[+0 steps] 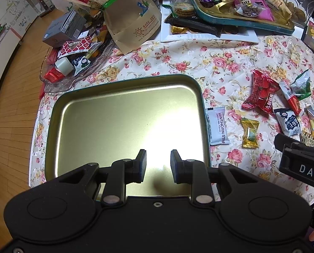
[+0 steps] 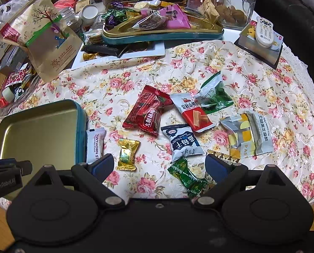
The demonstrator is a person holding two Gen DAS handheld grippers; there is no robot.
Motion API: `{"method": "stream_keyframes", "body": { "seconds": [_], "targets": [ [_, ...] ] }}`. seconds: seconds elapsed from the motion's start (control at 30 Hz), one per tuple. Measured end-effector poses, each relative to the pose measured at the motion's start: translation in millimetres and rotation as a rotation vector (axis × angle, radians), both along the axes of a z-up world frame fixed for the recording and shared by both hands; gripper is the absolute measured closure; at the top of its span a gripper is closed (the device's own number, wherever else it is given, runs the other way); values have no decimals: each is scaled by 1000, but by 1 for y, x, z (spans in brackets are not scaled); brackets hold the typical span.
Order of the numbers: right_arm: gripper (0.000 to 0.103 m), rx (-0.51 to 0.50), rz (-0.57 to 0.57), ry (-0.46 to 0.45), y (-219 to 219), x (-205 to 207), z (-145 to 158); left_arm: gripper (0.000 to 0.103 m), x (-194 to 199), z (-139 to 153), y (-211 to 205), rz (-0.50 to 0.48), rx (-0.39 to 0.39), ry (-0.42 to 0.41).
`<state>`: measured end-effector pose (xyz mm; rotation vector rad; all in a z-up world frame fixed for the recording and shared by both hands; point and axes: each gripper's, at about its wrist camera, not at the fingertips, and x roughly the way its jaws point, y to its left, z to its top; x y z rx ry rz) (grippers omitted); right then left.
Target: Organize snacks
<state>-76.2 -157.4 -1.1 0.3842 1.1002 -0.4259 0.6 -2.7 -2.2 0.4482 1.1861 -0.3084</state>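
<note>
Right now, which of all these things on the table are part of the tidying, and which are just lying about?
Part of the job: empty tin tray; hawthorn strip packet; gold candy; red packet; green candy.

Just lying about: remote control; glass jar; brown paper bag.

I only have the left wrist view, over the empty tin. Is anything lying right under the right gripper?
Observer: Yes. A green Melykiss candy lies between the fingers of the right gripper, which is open and holds nothing.
Operator: My right edge cuts off past the blue-and-white packet. What is out there?
Observer: A grey and yellow pastry packet lies flat on the floral tablecloth, to the right of the blue-and-white packet.
Operator: And the far right corner of the table?
Observer: A white remote control rests on a yellow-topped box.
</note>
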Motion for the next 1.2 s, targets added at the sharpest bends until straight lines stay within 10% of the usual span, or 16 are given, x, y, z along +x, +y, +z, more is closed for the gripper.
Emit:
{"method": "stream_keyframes", "body": {
  "seconds": [0.93,1.2],
  "targets": [
    [12,25,39,-45,3,0,1,68,0,2,4,2,5,-6],
    [17,-133,-20,-39,9,-3,8,68,0,3,4,5,3,-8]
  ]
}}
